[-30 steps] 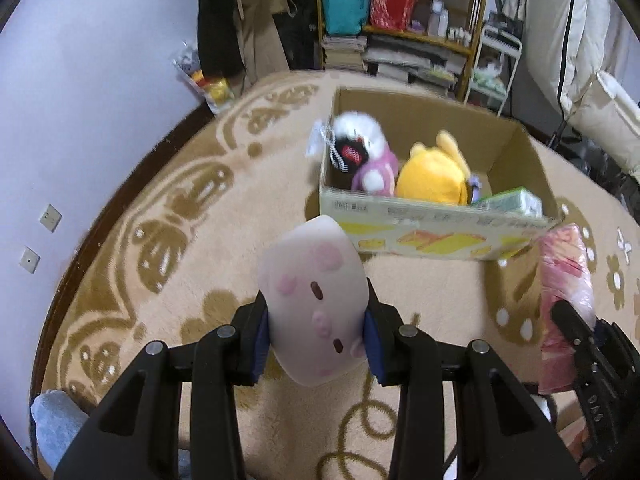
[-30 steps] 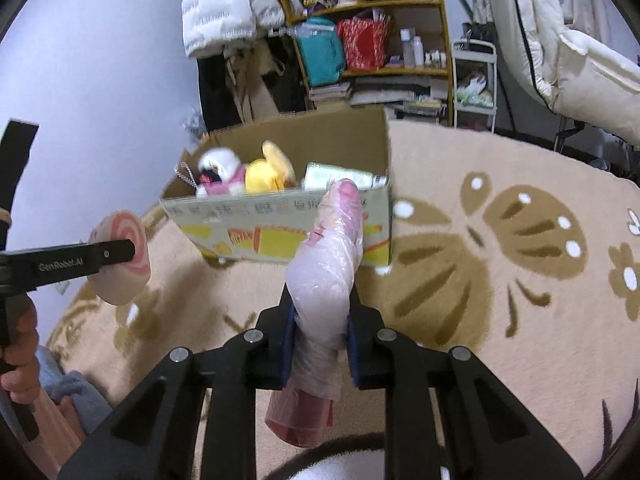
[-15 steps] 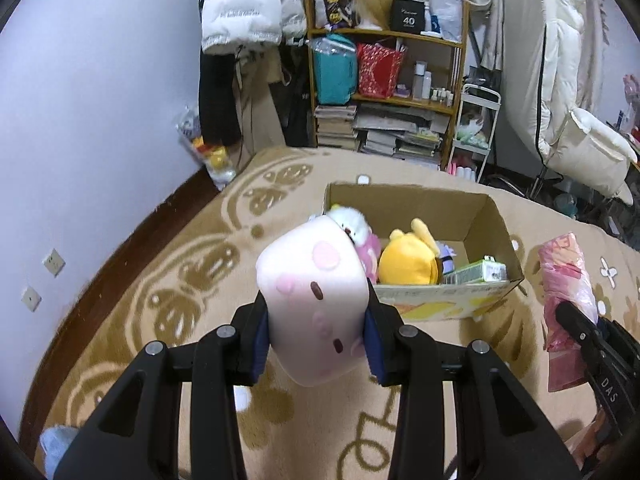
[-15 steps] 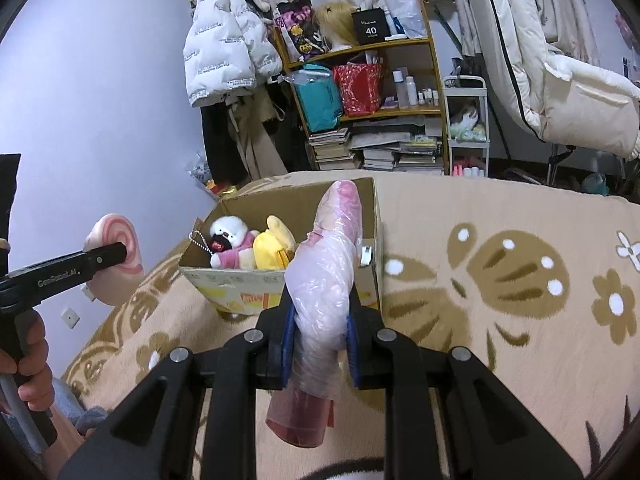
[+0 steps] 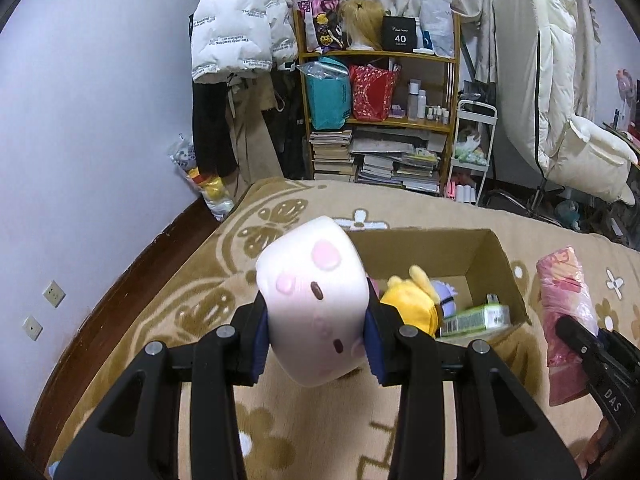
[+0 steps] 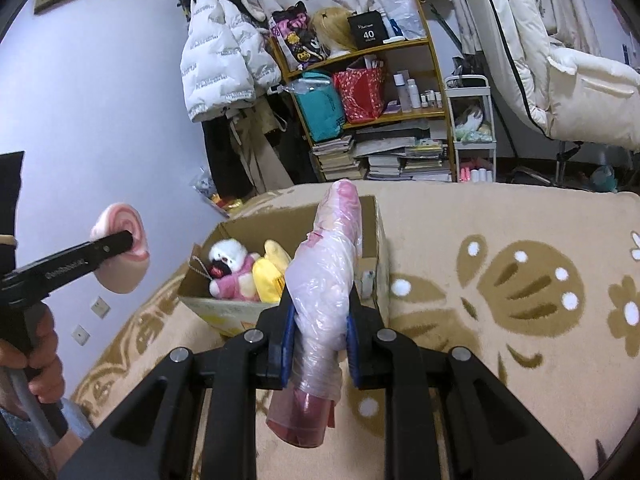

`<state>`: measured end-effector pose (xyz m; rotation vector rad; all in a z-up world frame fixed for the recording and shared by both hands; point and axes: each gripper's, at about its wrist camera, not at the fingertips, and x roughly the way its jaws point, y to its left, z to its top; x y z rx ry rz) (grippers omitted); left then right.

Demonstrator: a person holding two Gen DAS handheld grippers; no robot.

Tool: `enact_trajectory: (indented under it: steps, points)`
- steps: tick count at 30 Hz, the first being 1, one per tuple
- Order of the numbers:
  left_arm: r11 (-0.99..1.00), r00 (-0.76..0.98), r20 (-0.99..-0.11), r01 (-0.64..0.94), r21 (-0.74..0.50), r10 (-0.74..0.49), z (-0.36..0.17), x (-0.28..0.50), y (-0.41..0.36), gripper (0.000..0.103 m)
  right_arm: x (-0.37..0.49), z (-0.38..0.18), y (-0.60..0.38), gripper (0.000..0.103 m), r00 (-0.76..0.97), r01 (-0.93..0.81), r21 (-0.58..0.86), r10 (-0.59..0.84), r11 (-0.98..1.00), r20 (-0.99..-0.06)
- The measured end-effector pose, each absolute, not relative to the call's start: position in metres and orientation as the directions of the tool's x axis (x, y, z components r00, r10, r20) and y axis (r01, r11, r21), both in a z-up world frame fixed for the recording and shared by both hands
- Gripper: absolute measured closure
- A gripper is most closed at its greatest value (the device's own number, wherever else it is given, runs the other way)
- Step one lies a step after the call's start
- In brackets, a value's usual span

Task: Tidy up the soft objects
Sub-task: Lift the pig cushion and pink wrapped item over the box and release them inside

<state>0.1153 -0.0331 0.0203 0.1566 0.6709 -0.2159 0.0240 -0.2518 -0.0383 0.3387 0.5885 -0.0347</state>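
Observation:
My left gripper (image 5: 316,336) is shut on a pale pink roll-shaped plush (image 5: 314,300) with pink spots, held above the rug in front of the open cardboard box (image 5: 492,252). It also shows in the right wrist view (image 6: 122,252). My right gripper (image 6: 320,344) is shut on a pink plastic-wrapped soft bundle (image 6: 328,276), seen in the left wrist view (image 5: 564,312) at the right of the box. The box (image 6: 376,240) holds a yellow plush (image 5: 412,304), a white-and-pink plush (image 6: 230,268) and a green carton (image 5: 476,316).
A beige patterned rug (image 6: 500,280) covers the floor. A cluttered wooden shelf (image 5: 380,120) and hanging coats (image 5: 236,28) stand behind the box against the wall. A white cart (image 5: 472,152) and a white padded chair (image 5: 560,120) are at the back right.
Both grippers have risen and tilted up with their loads still held. The box now sits lower in both views, and more of the room behind shows.

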Motion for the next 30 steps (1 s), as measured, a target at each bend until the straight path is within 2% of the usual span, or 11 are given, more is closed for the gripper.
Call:
enact_trajectory:
  steps: [8, 19, 26, 28, 30]
  points:
    - [0.969, 0.752, -0.639, 0.242, 0.043, -0.159, 0.013, 0.154, -0.045, 0.065, 0.054, -0.047, -0.258, 0.081, 0.833, 0.128, 0.304, 0.064, 0.944, -0.55]
    - [0.946, 0.729, -0.645, 0.324, 0.031, -0.229, -0.004, 0.185, -0.068, 0.063, 0.101, -0.057, -0.242, 0.081, 0.807, 0.069, 0.233, 0.082, 0.97, -0.584]
    - [0.925, 0.659, -0.717, 0.376, 0.051, -0.228, -0.036, 0.196, -0.086, 0.054, 0.128, -0.066, -0.237, 0.079, 0.774, 0.051, 0.231, 0.108, 0.972, -0.624]
    - [0.921, 0.65, -0.727, 0.384, 0.064, -0.221, -0.041, 0.197, -0.09, 0.049, 0.13, -0.068, -0.236, 0.077, 0.771, 0.052, 0.234, 0.11, 0.971, -0.627]
    - [0.92, 0.656, -0.724, 0.385, 0.078, -0.213, -0.044, 0.197, -0.093, 0.039, 0.133, -0.069, -0.238, 0.076, 0.764, 0.05, 0.24, 0.117, 0.97, -0.634]
